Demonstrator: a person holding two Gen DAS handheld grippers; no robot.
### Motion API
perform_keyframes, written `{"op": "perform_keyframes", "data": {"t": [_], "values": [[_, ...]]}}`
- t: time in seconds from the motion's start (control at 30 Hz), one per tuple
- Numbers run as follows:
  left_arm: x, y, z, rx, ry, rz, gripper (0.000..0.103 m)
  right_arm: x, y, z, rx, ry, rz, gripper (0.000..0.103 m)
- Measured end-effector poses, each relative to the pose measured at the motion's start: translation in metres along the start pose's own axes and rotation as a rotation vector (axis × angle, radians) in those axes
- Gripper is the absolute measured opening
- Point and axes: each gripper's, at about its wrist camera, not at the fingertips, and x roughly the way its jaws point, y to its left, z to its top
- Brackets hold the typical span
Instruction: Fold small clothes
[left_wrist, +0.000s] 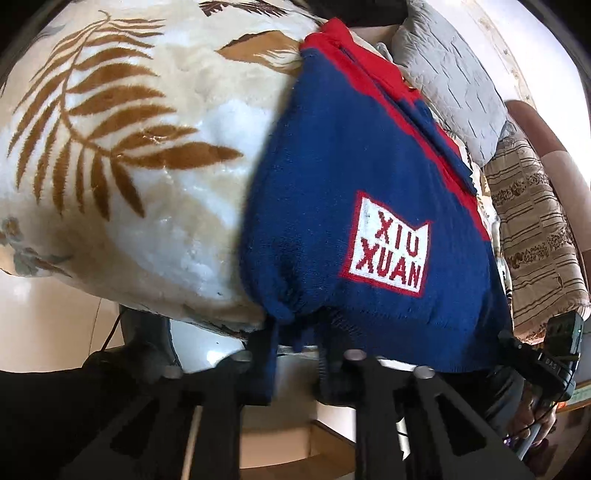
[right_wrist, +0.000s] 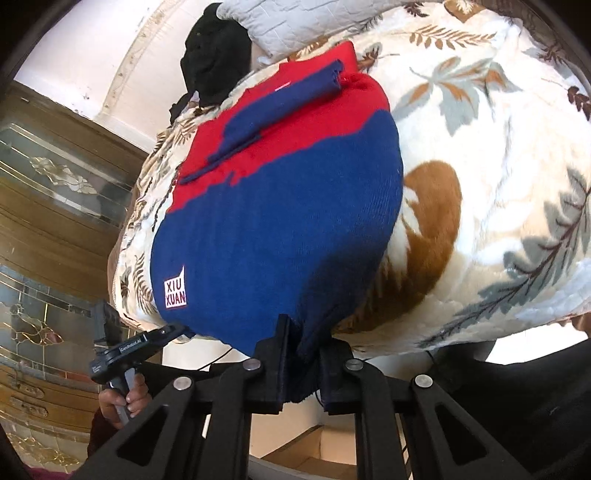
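Observation:
A small blue and red knit sweater (left_wrist: 351, 177) with a white "XIU XUAN" patch (left_wrist: 388, 245) lies on a leaf-print blanket (left_wrist: 129, 147), its hem hanging over the near edge. My left gripper (left_wrist: 295, 354) is shut on the hem's left corner. The right wrist view shows the same sweater (right_wrist: 280, 221), a blue sleeve (right_wrist: 280, 107) folded across its red upper part. My right gripper (right_wrist: 301, 354) is shut on the hem's right corner. Each gripper shows in the other's view, the right (left_wrist: 517, 347) and the left (right_wrist: 173, 330), both at the hem.
The blanket (right_wrist: 480, 166) covers a bed. A grey quilted pillow (left_wrist: 450, 74) and a striped cover (left_wrist: 535, 236) lie at the far side. A black garment (right_wrist: 214, 55) sits by the pillow. A wooden cabinet with glass panels (right_wrist: 55, 206) stands at the left.

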Motion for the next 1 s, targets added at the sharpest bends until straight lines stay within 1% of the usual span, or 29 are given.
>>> {"op": "perform_keyframes", "data": {"t": [0.13,0.23,0.3,0.4,0.47,0.5,0.53,0.57,0.6,0.67,0.7,0.8,0.9,0.93,1.0], "values": [[-0.007,-0.001,-0.003,0.008,-0.016,-0.009,0.009,0.009,0.001,-0.003,0.007,0.017,-0.011,0.015],[-0.015,-0.005,-0.005,0.026,-0.041,-0.011,0.009,0.01,-0.001,-0.004,0.016,0.016,-0.005,0.015],[-0.014,-0.002,-0.003,0.026,-0.034,-0.007,0.009,0.008,-0.001,-0.002,0.021,0.013,0.011,0.015],[-0.009,-0.002,-0.004,0.026,-0.011,0.022,0.011,0.005,0.0,-0.001,0.015,0.004,0.013,0.014],[-0.006,-0.001,-0.003,0.012,0.004,0.03,0.021,0.007,-0.001,-0.001,0.022,0.009,0.019,0.014],[-0.004,0.0,-0.003,0.001,0.013,0.032,0.034,0.007,-0.001,-0.001,0.023,0.011,0.02,0.014],[-0.003,0.002,-0.002,-0.013,0.018,0.037,0.042,0.008,-0.001,-0.002,0.023,0.014,0.023,0.014],[-0.001,0.002,-0.001,-0.021,0.016,0.039,0.042,0.009,-0.001,-0.002,0.026,0.017,0.028,0.014],[-0.001,0.002,-0.002,-0.025,0.011,0.033,0.039,0.01,-0.002,-0.002,0.031,0.019,0.035,0.014],[-0.004,0.0,-0.002,-0.012,-0.015,0.006,0.019,0.009,-0.002,-0.003,0.03,0.016,0.037,0.014],[-0.006,-0.001,-0.002,-0.002,-0.022,-0.003,0.011,0.008,-0.002,-0.003,0.031,0.015,0.042,0.014],[-0.01,-0.006,-0.003,0.025,-0.043,0.003,0.007,0.005,0.0,-0.002,0.04,0.01,0.075,0.014],[-0.022,-0.007,-0.002,0.031,-0.09,-0.039,0.006,-0.002,0.003,0.002,0.043,0.001,0.109,0.014],[-0.03,-0.013,0.0,0.049,-0.117,-0.066,0.006,-0.004,0.004,0.003,0.042,-0.004,0.115,0.014],[-0.041,-0.022,0.003,0.086,-0.141,-0.093,0.006,-0.012,0.008,0.008,0.042,-0.017,0.138,0.014]]}}
